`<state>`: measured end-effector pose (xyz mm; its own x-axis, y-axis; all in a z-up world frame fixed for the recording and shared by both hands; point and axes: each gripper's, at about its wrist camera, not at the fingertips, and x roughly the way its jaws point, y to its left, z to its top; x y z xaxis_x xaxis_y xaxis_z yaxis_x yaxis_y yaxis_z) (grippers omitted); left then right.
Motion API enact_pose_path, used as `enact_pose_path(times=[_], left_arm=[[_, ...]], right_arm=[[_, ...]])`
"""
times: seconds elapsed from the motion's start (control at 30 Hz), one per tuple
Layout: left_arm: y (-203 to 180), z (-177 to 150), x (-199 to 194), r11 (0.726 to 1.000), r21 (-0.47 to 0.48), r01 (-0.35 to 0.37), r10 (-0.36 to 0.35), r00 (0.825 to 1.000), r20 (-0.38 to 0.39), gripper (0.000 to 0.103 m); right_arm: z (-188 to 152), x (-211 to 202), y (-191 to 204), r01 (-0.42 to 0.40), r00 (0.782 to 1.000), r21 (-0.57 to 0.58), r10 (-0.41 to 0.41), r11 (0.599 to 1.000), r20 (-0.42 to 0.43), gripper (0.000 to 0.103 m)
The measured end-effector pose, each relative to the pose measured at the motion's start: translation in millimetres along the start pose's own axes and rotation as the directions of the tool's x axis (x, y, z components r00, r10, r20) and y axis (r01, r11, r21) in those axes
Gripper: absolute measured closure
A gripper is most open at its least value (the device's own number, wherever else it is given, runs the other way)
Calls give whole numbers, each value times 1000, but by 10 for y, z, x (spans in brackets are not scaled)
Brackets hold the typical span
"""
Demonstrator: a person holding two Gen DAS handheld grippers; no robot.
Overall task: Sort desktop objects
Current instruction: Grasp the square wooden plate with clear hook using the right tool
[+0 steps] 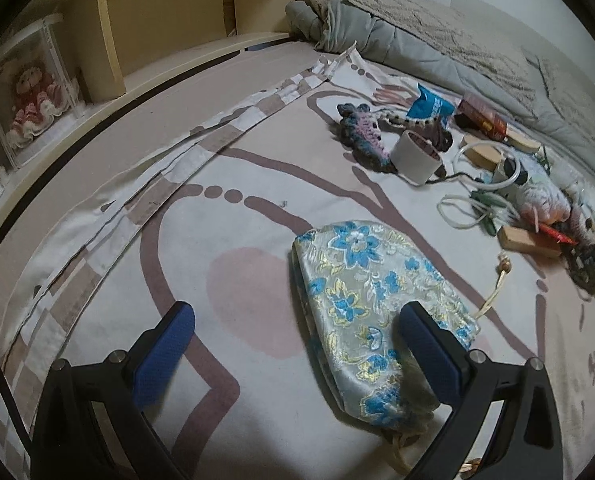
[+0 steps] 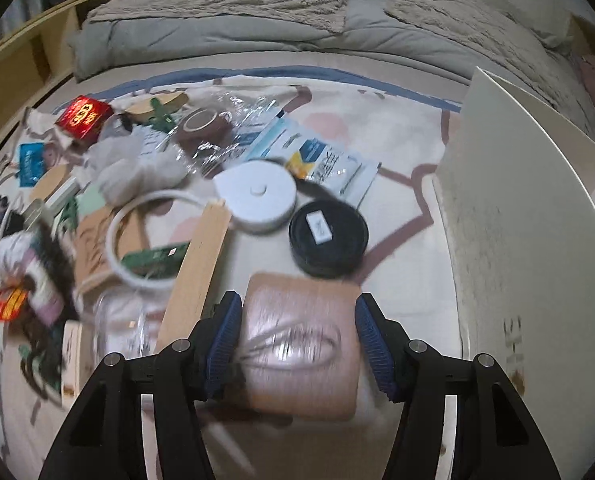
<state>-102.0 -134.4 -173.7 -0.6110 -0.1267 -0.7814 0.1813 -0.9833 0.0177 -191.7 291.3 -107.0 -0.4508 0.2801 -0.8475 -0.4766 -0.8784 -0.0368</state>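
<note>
Lying closest to the left gripper (image 1: 297,320) is a floral drawstring pouch (image 1: 373,312), silver with blue and yellow flowers, resting on the patterned bedsheet (image 1: 137,240). That gripper's jaws are standing wide apart; the right blue pad (image 1: 429,354) is sitting over the pouch's near right edge, while the left pad is hovering over bare sheet, well apart from the fabric. Farther off to the right, a clutter is spreading across the sheet: a roll of white tape (image 1: 415,156), a knitted purple toy (image 1: 363,136) just left of it, a blue packet (image 1: 429,104) and a red box (image 1: 483,114) behind.

Over on the other side, the right gripper (image 2: 297,340) is straddling a square wooden coaster (image 2: 301,344) with a shiny oval on it. The picture is smeared with motion, so I am only guessing that the pads are near its edges rather than pressing them; a gap is showing by the right pad. Beyond the coaster, a black round tin (image 2: 329,240) is lying flat, with a white round tape measure (image 2: 257,196) just to its far left and a long wooden block (image 2: 197,272) running near to far beside it. A big cream board (image 2: 517,200) is leaning along the right.
</note>
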Motion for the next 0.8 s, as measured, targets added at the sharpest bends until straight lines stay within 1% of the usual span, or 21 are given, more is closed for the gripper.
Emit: enact_pose_path(times=[0.13, 0.23, 0.37, 0.47, 0.5, 0.53, 0.57, 0.67, 0.77, 0.8], left_arm=[[-12, -8, 20, 1000, 13, -14, 14, 1000, -8, 0], [-10, -8, 25, 1000, 12, -14, 14, 1000, -11, 0], [-5, -19, 30, 1000, 11, -14, 14, 1000, -14, 0], [-17, -29, 48, 1000, 13, -16, 17, 1000, -16, 0], [-22, -33, 53, 1000, 14, -19, 19, 1000, -17, 0], [-25, -36, 56, 1000, 16, -20, 21, 1000, -17, 0], [-31, -38, 57, 1000, 16, -21, 21, 1000, -17, 0], [-30, -41, 64, 1000, 14, -20, 20, 1000, -19, 0], [-38, -40, 83, 1000, 18, -25, 25, 999, -26, 0], [-49, -39, 92, 999, 24, -33, 34, 999, -30, 0]], right_arm=[[-64, -33, 8, 0, 1000, -12, 0, 1000, 15, 43], [35, 3, 22, 8, 1000, -14, -8, 1000, -1, 43], [262, 70, -47, -8, 1000, 63, 8, 998, 6, 43], [418, 146, -102, 8, 1000, 110, -8, 994, 6, 44], [443, 184, -118, 14, 1000, 117, -14, 993, -2, 46], [461, 225, -127, 24, 1000, 122, -22, 992, -17, 52], [471, 274, -134, 37, 999, 124, -33, 992, -36, 52], [460, 334, -105, 79, 996, 91, -75, 993, -49, 52], [392, 355, -19, 128, 990, 12, -128, 992, -54, 52], [369, 354, -14, 132, 990, 0, -132, 991, -50, 52]])
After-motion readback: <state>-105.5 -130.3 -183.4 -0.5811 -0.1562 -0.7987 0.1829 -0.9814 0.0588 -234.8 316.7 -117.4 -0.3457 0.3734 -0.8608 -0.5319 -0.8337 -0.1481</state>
